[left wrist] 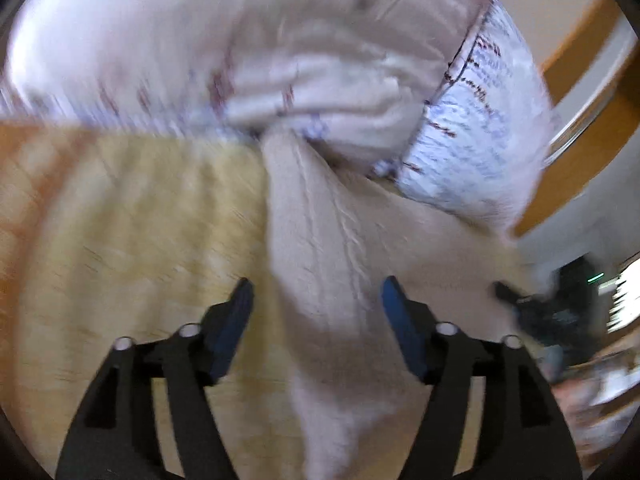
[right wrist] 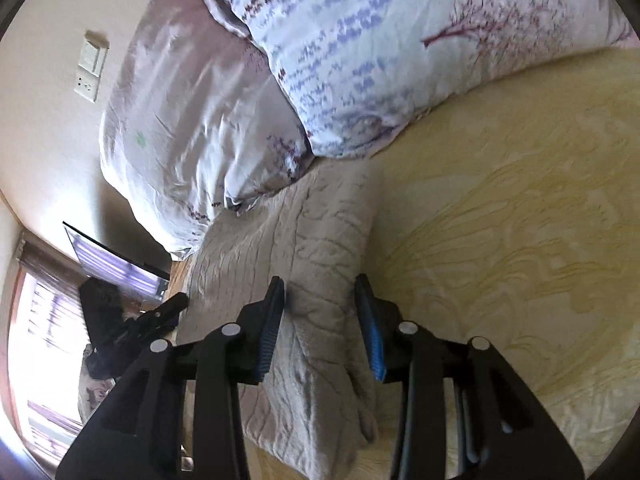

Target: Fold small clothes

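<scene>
A pale beige textured garment (left wrist: 324, 248) lies on the yellow patterned bedspread (left wrist: 132, 216). In the left wrist view it runs as a long strip between the fingers of my left gripper (left wrist: 316, 292), which is open and above it. The view is blurred. In the right wrist view the same garment (right wrist: 296, 248) lies folded lengthwise, and my right gripper (right wrist: 320, 292) is open with its fingers on either side of the fold's upper layer, not clamped. The other gripper (right wrist: 136, 324) shows at the left of that view.
Two pillows (right wrist: 360, 52) with purple and pink prints lie at the bed's head, touching the garment's far end. A wall switch (right wrist: 91, 68) and a window (right wrist: 44, 344) are at the left. A wooden bed frame (left wrist: 576, 140) is at the right.
</scene>
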Action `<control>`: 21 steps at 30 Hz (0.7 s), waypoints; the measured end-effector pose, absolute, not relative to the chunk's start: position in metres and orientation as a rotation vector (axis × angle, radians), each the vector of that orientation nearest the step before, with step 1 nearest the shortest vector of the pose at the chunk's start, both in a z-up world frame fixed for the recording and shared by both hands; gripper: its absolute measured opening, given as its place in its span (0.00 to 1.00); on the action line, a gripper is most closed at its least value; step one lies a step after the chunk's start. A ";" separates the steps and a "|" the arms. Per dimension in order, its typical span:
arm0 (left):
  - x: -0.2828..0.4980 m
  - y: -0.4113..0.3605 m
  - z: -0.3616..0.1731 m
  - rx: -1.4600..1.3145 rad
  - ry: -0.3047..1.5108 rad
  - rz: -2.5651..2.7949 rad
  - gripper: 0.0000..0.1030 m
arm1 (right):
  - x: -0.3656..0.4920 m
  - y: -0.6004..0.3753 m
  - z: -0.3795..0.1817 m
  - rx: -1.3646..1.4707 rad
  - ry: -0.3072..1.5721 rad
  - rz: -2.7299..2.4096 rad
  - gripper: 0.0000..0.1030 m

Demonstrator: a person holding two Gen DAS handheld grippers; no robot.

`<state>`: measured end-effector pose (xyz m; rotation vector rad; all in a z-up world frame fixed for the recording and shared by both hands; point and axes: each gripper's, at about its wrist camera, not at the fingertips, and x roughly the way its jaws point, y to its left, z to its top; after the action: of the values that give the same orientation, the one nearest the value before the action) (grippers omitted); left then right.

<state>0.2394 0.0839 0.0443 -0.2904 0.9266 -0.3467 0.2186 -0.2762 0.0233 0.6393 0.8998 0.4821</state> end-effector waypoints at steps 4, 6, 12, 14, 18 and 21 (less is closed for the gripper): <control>0.223 0.059 0.059 -0.047 0.853 -0.208 0.79 | 0.220 -0.268 0.024 0.614 0.887 0.469 0.27; 0.221 0.047 0.059 0.022 0.849 -0.189 0.82 | 0.219 -0.263 0.027 0.562 0.867 0.441 0.17; 0.219 0.030 0.051 0.128 0.853 -0.153 0.86 | 0.230 -0.250 0.027 0.401 0.880 0.262 0.11; 0.222 0.026 0.049 0.143 0.854 -0.141 0.88 | 0.238 -0.248 0.022 0.374 0.899 0.213 0.11; 0.224 0.023 0.044 0.163 0.855 -0.123 0.89 | 0.242 -0.246 0.020 0.352 0.917 0.190 0.11; 0.218 0.029 0.050 0.130 0.854 -0.133 0.89 | 0.223 -0.245 0.037 0.292 0.856 0.182 0.28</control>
<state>0.2185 0.0290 0.0498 0.1298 0.8541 -0.1331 0.2233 -0.2448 0.0375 0.2916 0.8555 0.1816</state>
